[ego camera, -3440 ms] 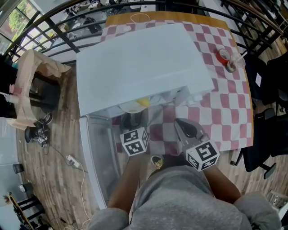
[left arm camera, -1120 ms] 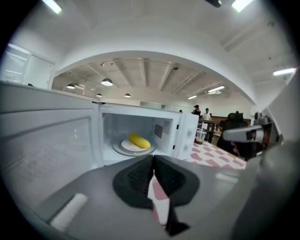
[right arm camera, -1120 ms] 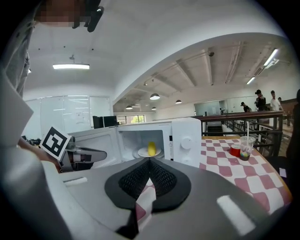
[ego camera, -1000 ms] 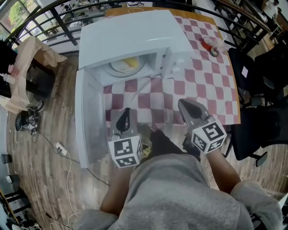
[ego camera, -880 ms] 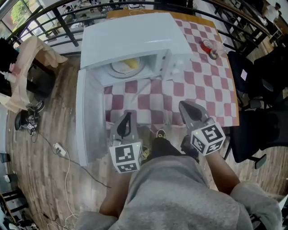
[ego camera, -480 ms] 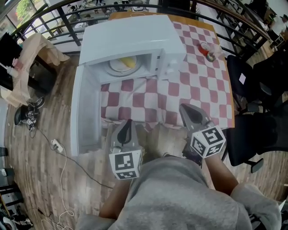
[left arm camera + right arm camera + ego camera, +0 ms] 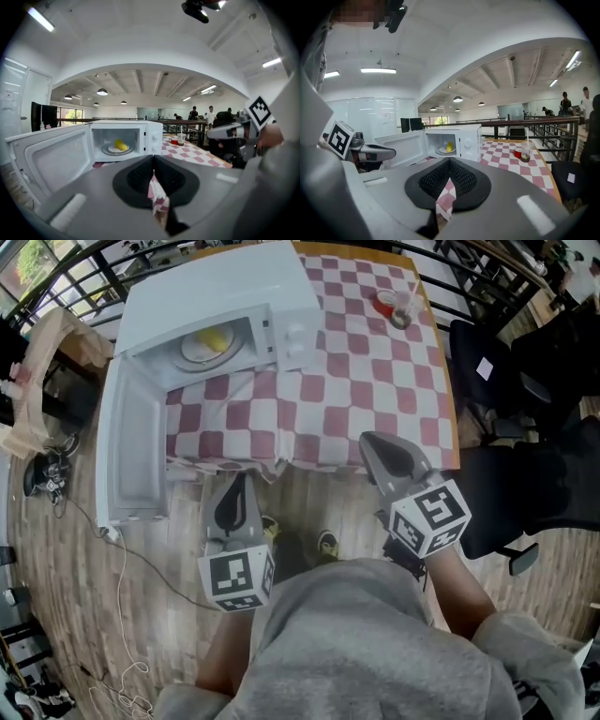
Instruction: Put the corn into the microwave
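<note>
The yellow corn [image 7: 214, 337] lies on a white plate [image 7: 195, 349] inside the white microwave [image 7: 234, 287], whose door [image 7: 131, 451] hangs wide open to the left. The corn [image 7: 121, 145] also shows in the left gripper view, and the corn [image 7: 449, 147] in the right gripper view. My left gripper [image 7: 237, 482] is shut and empty, over the floor short of the table's near edge. My right gripper [image 7: 368, 441] is likewise shut and empty, level with that edge, to the right. Both point toward the microwave from a distance.
A red-and-white checked cloth [image 7: 366, 381] covers the table. A clear cup with a straw [image 7: 405, 307] and a red container [image 7: 384, 303] stand at its far right. Black chairs [image 7: 511, 371] sit to the right; a cable [image 7: 122, 563] runs over the wooden floor at left.
Both grippers have drawn back from the microwave and off the table, staying shut. The microwave and table now look smaller and farther off. The corn has stayed on its plate inside.
</note>
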The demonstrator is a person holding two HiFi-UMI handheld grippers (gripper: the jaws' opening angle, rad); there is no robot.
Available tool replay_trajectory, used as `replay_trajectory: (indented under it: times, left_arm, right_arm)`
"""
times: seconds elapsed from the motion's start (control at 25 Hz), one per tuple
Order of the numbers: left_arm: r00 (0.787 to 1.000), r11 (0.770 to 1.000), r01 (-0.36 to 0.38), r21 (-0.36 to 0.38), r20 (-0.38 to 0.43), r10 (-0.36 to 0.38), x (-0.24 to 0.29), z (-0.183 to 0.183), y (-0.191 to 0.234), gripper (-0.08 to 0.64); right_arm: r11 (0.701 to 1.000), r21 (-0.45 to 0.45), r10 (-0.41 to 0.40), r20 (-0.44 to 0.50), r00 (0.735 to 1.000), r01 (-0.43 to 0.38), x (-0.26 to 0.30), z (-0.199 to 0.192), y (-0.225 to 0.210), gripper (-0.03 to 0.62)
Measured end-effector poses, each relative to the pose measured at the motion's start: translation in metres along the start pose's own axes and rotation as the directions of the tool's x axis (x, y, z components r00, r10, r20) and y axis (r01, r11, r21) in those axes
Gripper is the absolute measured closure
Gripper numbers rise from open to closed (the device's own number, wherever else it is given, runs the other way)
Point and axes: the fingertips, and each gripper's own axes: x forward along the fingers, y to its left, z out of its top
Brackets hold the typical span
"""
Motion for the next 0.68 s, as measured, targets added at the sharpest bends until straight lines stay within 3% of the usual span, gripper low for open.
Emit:
replay_trajectory:
  times: [0.32, 0.68]
  left_arm:
    - [1.0, 1.0, -0.004, 0.003, 0.005, 0.004, -0.02, 0.002, -0.039, 0.549]
    - [1.0, 0.998, -0.023, -0.06, 0.001, 0.023, -0.031, 0.001, -0.047, 0.549]
  right_arm:
    - [1.0, -0.006, 0.01, 0.019, 1.0, -0.009, -0.037, -0.007, -0.009, 0.594]
    - [1.0, -0.018, 0.02, 0.012, 1.0, -0.02, -0.051, -0.015, -0.009, 0.594]
